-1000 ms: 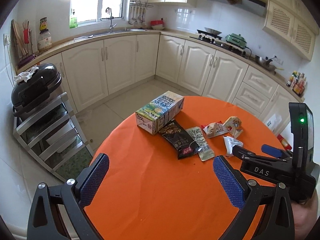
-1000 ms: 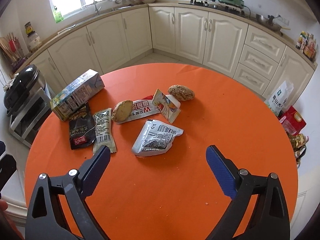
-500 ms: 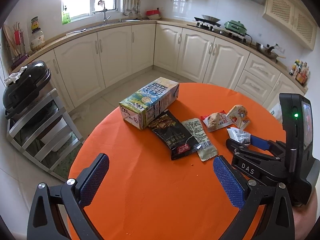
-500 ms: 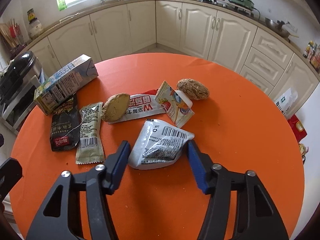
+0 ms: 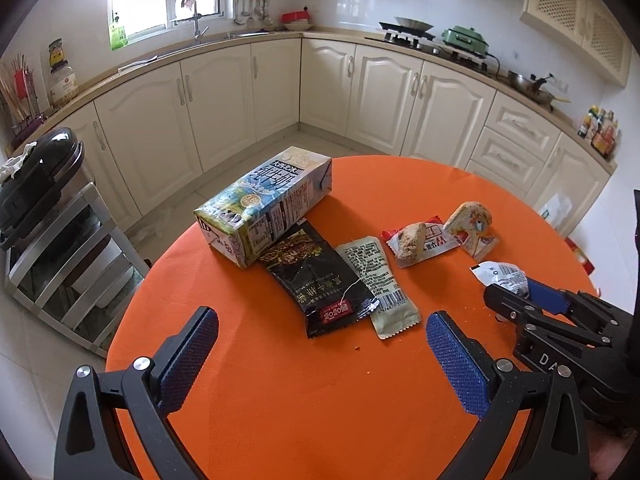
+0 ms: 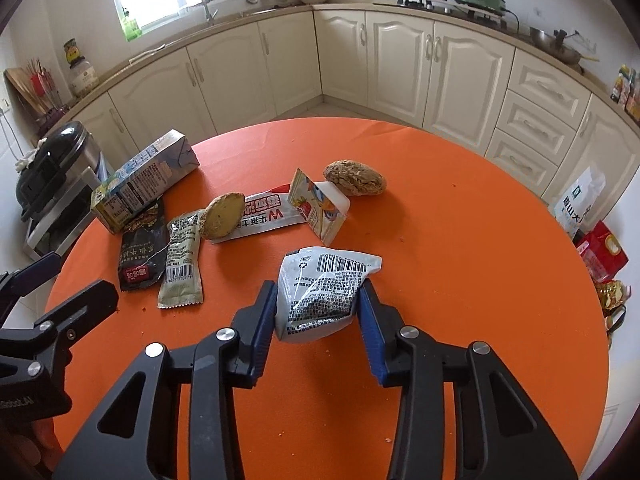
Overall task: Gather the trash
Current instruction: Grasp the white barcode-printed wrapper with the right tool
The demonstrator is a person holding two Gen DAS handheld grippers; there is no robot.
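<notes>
Our right claw (image 6: 318,308) has just been closing and now pinches the white wrapper (image 6: 320,292) on the orange desk (image 6: 460,280); our left claw (image 5: 320,360) gapes wide, empty.

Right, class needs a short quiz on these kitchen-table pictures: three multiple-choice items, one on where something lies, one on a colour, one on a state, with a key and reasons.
1. Where does the black wrapper lie?
A. against the milk carton, beside the green wrapper
B. under the round bun
C. on the floor

2. What colour is the table cover?
A. white
B. orange
C. green

3. How do the jaws of the right gripper stand?
A. wide open over bare cloth
B. closed empty
C. closed in on the white packet

Key: 1 A, the black wrapper's top end meets the carton and the green one lies alongside. 2 B, the whole round top shows orange. 3 C, the jaws have just been closing and both blue pads press the packet's sides.
</notes>
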